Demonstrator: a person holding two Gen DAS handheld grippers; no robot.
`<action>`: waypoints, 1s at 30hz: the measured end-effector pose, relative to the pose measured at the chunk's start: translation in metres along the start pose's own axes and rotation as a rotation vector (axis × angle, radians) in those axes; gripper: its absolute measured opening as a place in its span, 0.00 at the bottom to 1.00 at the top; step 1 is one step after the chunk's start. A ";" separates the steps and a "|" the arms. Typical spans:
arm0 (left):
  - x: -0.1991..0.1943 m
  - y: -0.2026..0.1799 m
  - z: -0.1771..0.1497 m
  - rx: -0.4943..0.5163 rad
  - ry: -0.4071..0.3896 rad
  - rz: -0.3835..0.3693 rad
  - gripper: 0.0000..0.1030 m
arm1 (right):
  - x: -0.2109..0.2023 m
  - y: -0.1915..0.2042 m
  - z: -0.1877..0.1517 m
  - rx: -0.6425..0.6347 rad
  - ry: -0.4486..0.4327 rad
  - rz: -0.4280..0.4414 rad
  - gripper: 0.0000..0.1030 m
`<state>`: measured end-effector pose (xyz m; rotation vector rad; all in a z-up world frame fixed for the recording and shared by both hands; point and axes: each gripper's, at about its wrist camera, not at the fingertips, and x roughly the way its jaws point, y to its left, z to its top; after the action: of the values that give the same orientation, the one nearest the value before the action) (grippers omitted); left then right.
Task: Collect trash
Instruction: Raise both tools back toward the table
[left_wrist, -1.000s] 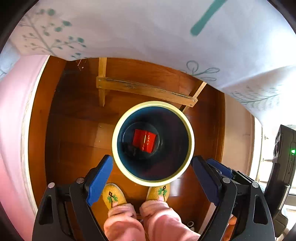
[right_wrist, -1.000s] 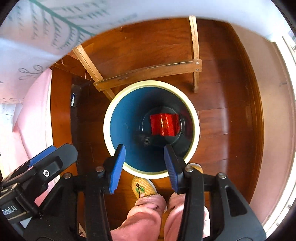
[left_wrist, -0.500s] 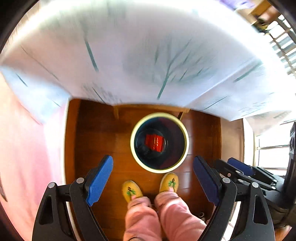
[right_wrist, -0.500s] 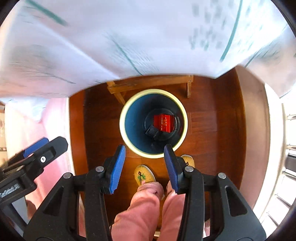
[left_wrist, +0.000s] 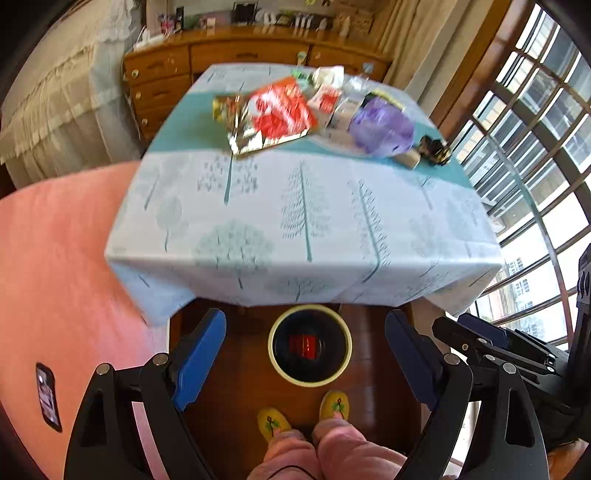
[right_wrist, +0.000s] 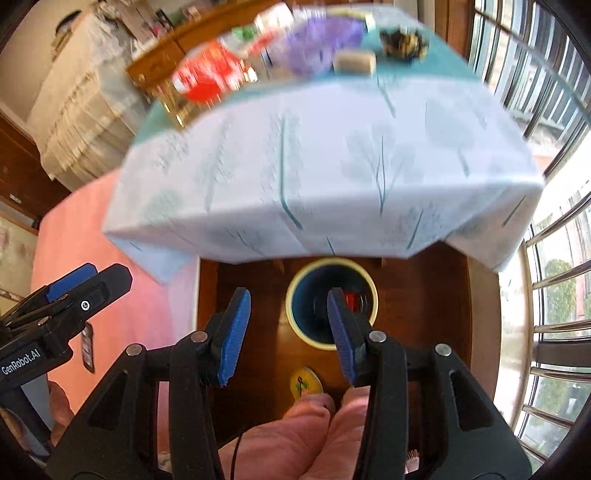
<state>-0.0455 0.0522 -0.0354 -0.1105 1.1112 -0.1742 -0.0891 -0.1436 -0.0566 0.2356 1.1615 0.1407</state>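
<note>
The left claw (left_wrist: 306, 363) is spread wide and holds nothing, above a round bin (left_wrist: 309, 345) on the wood floor below the worktop (left_wrist: 303, 221) edge. In the bin lies a red piece of trash (left_wrist: 303, 347) (its shape is too blurred to tell). Farther back on the worktop sit a red foil packet (left_wrist: 273, 116) and a purple bag (left_wrist: 380, 127). The right claw (right_wrist: 289, 334) is parted, empty.

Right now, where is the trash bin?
The trash bin stands on the wooden floor just below the tablecloth's near edge, ahead of the yellow slippers, low and central in both views.
</note>
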 end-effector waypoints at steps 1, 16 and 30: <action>-0.008 -0.003 0.003 0.009 -0.010 -0.002 0.87 | -0.010 0.003 0.003 0.001 -0.020 -0.001 0.39; -0.073 -0.026 0.056 0.100 -0.155 -0.013 0.87 | -0.099 0.021 0.040 0.024 -0.240 -0.050 0.39; -0.048 -0.042 0.098 0.124 -0.155 -0.018 0.87 | -0.094 0.000 0.071 0.071 -0.283 -0.060 0.39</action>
<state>0.0183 0.0199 0.0571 -0.0222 0.9428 -0.2460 -0.0606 -0.1731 0.0537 0.2742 0.8921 0.0121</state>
